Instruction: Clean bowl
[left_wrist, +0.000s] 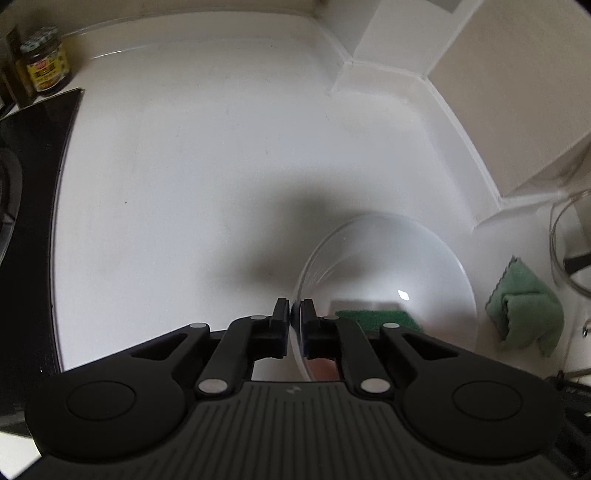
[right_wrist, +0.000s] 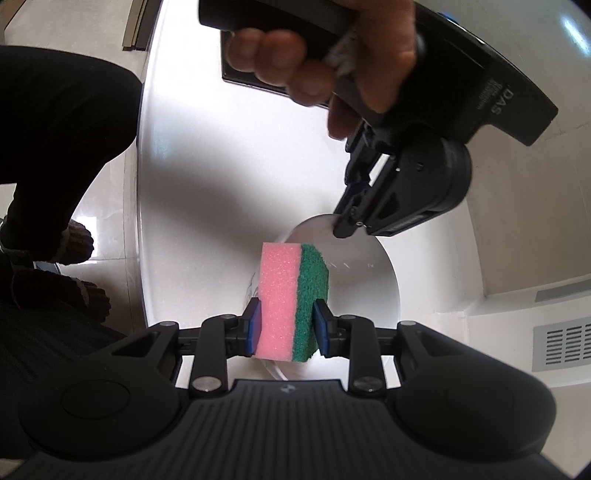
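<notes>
On smooth white counter (left_wrist: 166, 166), glassy round bowl (left_wrist: 388, 258) is being pinched at its rim by left gripper (left_wrist: 294, 314) (jaws nearly closed), spongy pink-green block (right_wrist: 291, 299) being clamped by right gripper (right_wrist: 286, 328).

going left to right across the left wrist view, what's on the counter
jar with the yellow label, at the far left → dark hob → left gripper with its jaws on the rim of the clear bowl → clear bowl → green cloth → glass container, at the right edge

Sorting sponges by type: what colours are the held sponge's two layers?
Pink foam and green scouring pad on the sponge; clearest in the right wrist view.
</notes>
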